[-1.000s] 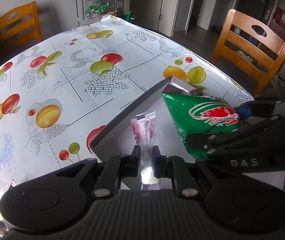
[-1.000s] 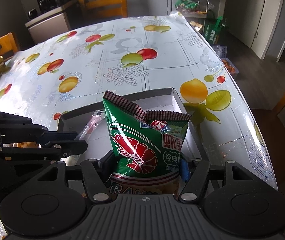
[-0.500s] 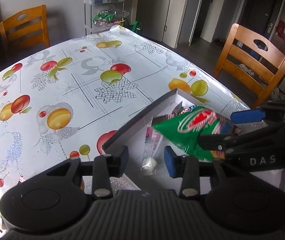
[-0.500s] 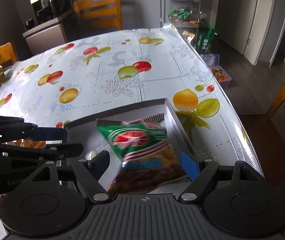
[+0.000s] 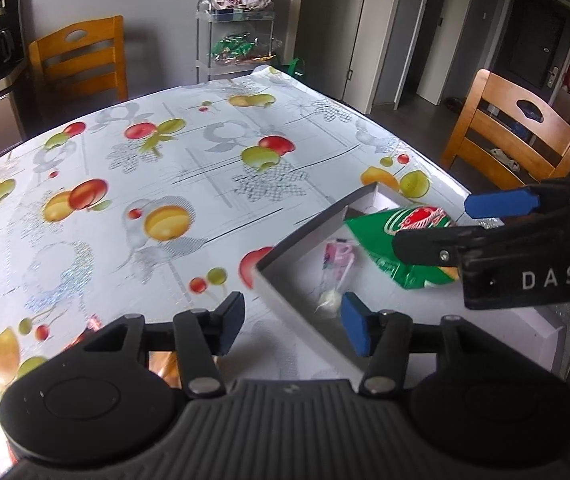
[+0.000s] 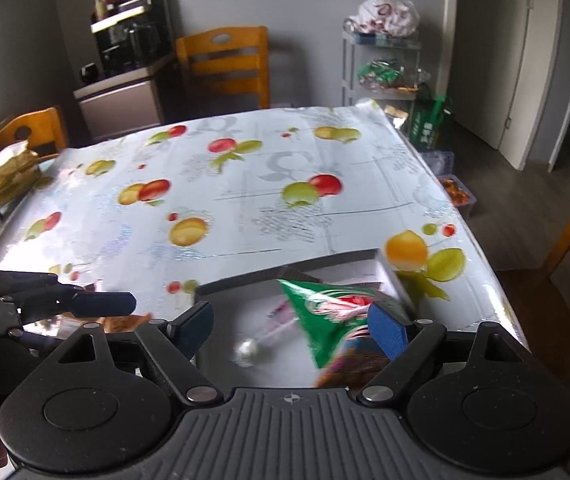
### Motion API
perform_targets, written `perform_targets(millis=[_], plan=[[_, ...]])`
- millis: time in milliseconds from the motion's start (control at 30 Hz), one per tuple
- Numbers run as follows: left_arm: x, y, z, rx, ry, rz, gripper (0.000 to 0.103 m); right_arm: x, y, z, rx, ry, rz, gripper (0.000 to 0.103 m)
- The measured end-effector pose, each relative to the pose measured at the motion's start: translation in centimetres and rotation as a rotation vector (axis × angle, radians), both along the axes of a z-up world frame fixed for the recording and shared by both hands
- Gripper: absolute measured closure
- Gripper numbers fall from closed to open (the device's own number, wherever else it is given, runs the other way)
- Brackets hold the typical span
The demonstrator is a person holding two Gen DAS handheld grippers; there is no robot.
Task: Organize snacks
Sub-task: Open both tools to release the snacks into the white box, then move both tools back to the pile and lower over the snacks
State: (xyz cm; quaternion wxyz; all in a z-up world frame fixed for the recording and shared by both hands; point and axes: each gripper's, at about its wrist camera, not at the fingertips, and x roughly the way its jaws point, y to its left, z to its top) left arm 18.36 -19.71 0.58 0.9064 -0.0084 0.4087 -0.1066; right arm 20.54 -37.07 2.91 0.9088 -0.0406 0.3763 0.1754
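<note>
I am opening both tongs, the left gripper (image 5: 291, 322) and right gripper (image 6: 291, 326) gripping nothing, with the green bag (image 6: 327, 314) and lollipop (image 5: 335, 280) lying in the box (image 5: 305, 236) just below them, so these two look done.

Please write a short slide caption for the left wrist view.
Both grippers opening above a white box holding a green snack bag and a lollipop.

Fruit-print cloth (image 5: 173, 168) covers the surface. Wooden chair (image 5: 81, 64) far left, another (image 5: 513, 136) at right. Wire rack (image 6: 381, 64) far, white bag (image 6: 389, 12) on top.
</note>
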Motion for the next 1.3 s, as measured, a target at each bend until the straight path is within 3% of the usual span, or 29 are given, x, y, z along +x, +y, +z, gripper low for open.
perform_targets(millis=[133, 367, 633, 1300], plan=[[-1.6, 1.6, 0.2, 0.006, -0.003, 0.017, 0.05, -1.0, 1.7, 0.1, 0.008, 0.002, 0.022, 0.018], [-4.4, 4.9, 0.4, 0.027, -0.025, 0.056, 0.03, -3.3, 5.1, -0.1, 0.016, 0.01, 0.073, 0.018], [-6.9, 8.7, 0.5, 0.034, -0.033, 0.099, 0.023, -4.9, 7.9, -0.5, 0.026, 0.023, 0.094, 0.016], [-12.1, 13.5, -0.9, 0.063, -0.023, 0.09, 0.021, -7.7, 10.7, -2.6, 0.04, 0.051, 0.08, 0.015]])
